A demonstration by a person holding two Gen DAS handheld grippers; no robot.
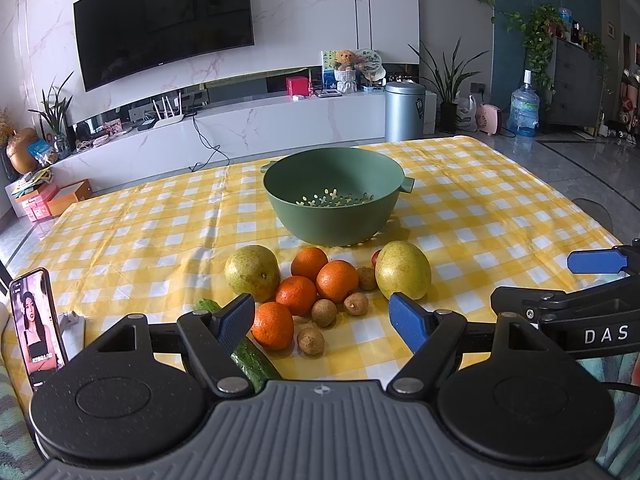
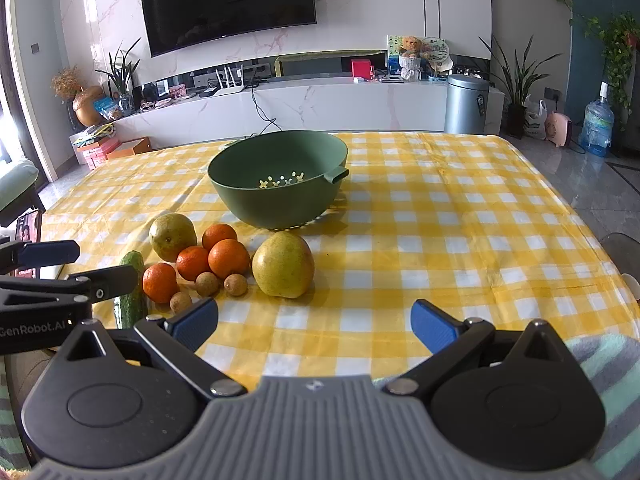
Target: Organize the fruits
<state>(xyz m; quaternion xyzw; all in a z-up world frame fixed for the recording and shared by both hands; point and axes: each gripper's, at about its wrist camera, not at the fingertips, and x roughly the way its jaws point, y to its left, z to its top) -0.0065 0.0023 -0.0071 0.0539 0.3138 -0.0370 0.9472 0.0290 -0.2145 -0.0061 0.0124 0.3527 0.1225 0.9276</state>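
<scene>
Nothing is lying in the green colander bowl [image 1: 332, 204] yet, so I judge the task is only at its beginning — the first fruit is still waiting to be picked. Both grippers are hovering low over the near edge of the table. The left gripper [image 1: 322, 322] is standing released, holding nothing, and the fruit pile is sitting just in front of its fingers. The right gripper [image 2: 314, 326] is also spread wide and empty, pointing at bare yellow checked tablecloth [image 2: 460, 220], a little to the right of the pile.

The fruits are gathered in one tight group between the grippers and the bowl: two yellow-green pears [image 1: 252, 272] [image 1: 403, 270], four oranges [image 1: 337, 281] and several small brown longans [image 1: 323, 313]. Many of them are touching each other.

The next move is probably calling for one gripper to go forward and close around an outer fruit — the near orange [image 1: 273, 325] for the left one, or the right pear for the right one — then to carry it over the bowl rim.

A cucumber [image 2: 132, 292] is lying at the left side of the pile, partly under the left gripper's finger. A phone [image 1: 38, 324] is leaning at the far left. The round longans may be rolling away if a finger pushes them.
</scene>
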